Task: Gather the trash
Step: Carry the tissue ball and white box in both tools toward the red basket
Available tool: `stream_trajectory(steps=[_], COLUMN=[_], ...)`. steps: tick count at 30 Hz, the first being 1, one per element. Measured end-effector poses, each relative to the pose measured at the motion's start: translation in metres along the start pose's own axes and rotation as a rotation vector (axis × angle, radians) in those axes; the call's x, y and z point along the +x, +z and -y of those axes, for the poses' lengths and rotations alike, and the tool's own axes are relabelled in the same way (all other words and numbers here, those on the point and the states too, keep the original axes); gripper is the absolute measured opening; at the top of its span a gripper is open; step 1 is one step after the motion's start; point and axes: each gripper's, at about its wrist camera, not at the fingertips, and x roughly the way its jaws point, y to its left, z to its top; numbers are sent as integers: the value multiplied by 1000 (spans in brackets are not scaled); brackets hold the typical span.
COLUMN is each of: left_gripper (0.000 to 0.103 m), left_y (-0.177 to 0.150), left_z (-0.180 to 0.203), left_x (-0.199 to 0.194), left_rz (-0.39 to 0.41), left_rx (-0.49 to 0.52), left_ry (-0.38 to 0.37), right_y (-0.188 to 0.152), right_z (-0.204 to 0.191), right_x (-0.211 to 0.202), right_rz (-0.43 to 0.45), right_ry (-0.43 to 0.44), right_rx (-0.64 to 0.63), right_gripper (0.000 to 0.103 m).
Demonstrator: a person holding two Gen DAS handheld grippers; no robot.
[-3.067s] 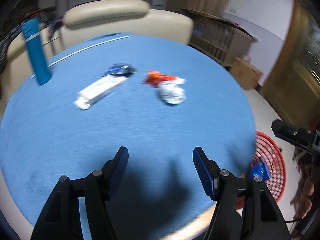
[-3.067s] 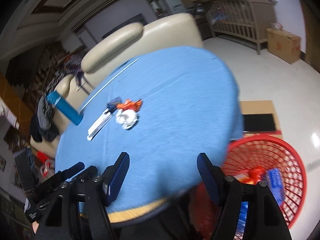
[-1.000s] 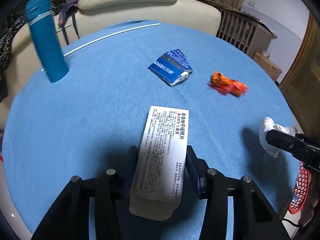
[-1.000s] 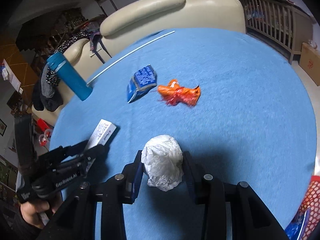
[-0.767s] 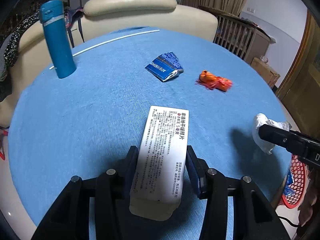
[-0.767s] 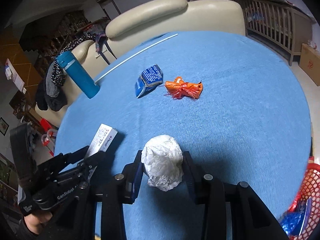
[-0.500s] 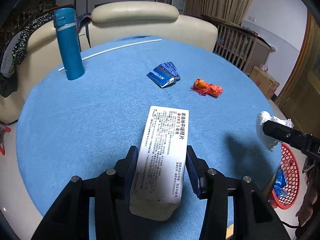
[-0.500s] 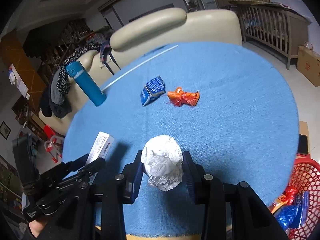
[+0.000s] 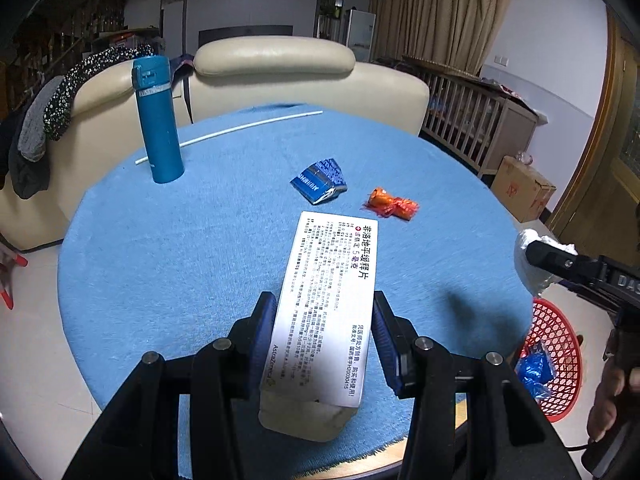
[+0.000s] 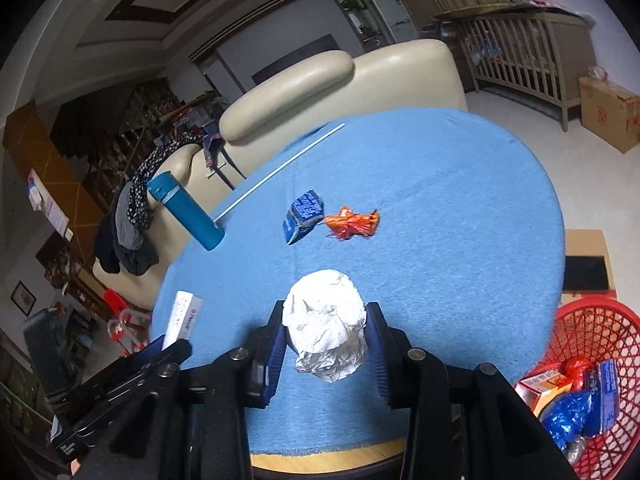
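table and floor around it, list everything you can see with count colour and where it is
table: 1, round, blue cloth, centre
flask: 1, teal, upright at the table's far left
rod: 1, thin, white, along the far edge
blue packet: 1, blue, mid-table
orange wrapper: 1, orange, on the cloth just right of the blue packet
medicine box: 1, white with print, held above the table
paper ball: 1, white, crumpled, held above the table
basket: 1, red mesh, on the floor at right, trash already inside
sofa: 1, cream, behind the table
cardboard box: 1, brown, floor at far right
left gripper: 1, black with blue pads, shut on the medicine box
right gripper: 1, same make, shut on the paper ball
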Motion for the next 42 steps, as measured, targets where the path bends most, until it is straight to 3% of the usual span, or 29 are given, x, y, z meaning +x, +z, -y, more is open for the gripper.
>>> stream_trajectory(steps=[14,42], left_gripper=[49,49], left_y=[-4,-16], left_z=[9,58], left_x=[-10,9], left_rz=[29,-38], left_rx=[9,134], left_ry=[-15,-40], right_y=[-10,-24], right_z=[24,85], right_x=[-1,-26], right_rz=[-6,32], right_ry=[-20,-54], right_rx=[55,193], right_gripper=[40,40])
